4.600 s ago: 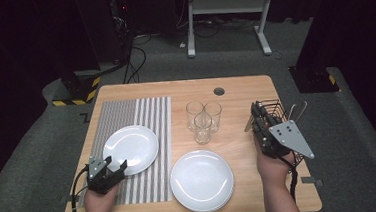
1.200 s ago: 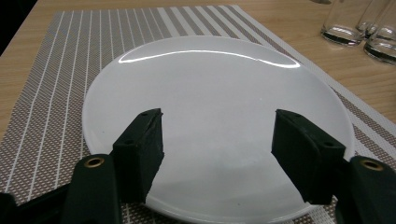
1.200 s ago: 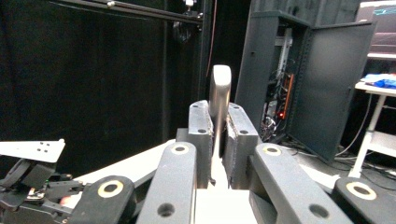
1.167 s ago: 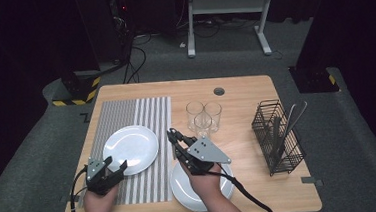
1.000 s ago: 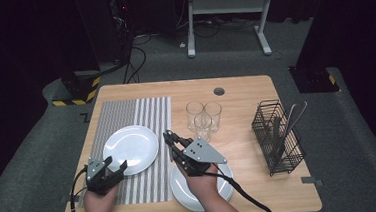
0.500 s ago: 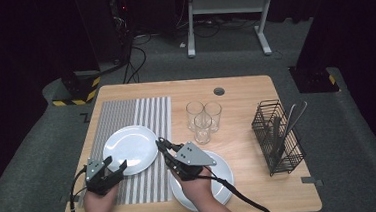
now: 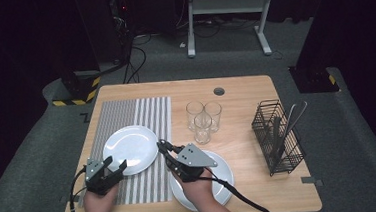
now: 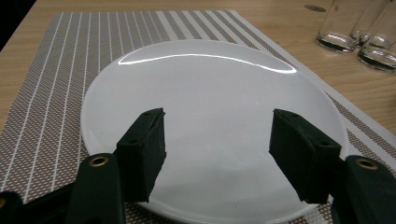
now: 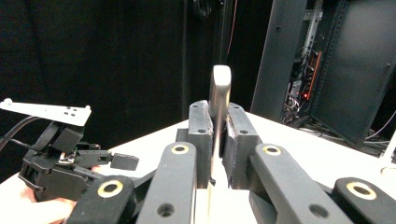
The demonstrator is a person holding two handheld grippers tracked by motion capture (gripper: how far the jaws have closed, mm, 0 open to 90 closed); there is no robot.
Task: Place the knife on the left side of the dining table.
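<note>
A white plate [image 7: 131, 149] lies on the striped placemat [image 7: 126, 115]. My left gripper [image 7: 105, 172] rests at its near rim, open, and the plate [image 8: 210, 102] shows between its wide-apart jaws [image 8: 217, 154]. My right gripper [image 7: 166, 150] hovers between that plate and a second white plate [image 7: 218, 176] on the bare wood, tips pointing left. It is shut on a flat metal cutlery piece [image 9: 219, 91], whose rounded end sticks up past the jaws [image 9: 218, 135]. Which kind of cutlery it is stays hidden.
Three clear glasses [image 7: 204, 117] stand mid-table, also seen as glasses [image 8: 359, 32] beyond the placemat. A black wire cutlery basket [image 7: 277, 137] with several utensils stands at the right. A round grommet [image 7: 219, 91] sits near the far edge.
My right gripper has left the wire basket and moved left across the table with the cutlery, now beside the left plate's right rim. The left gripper has stayed put.
</note>
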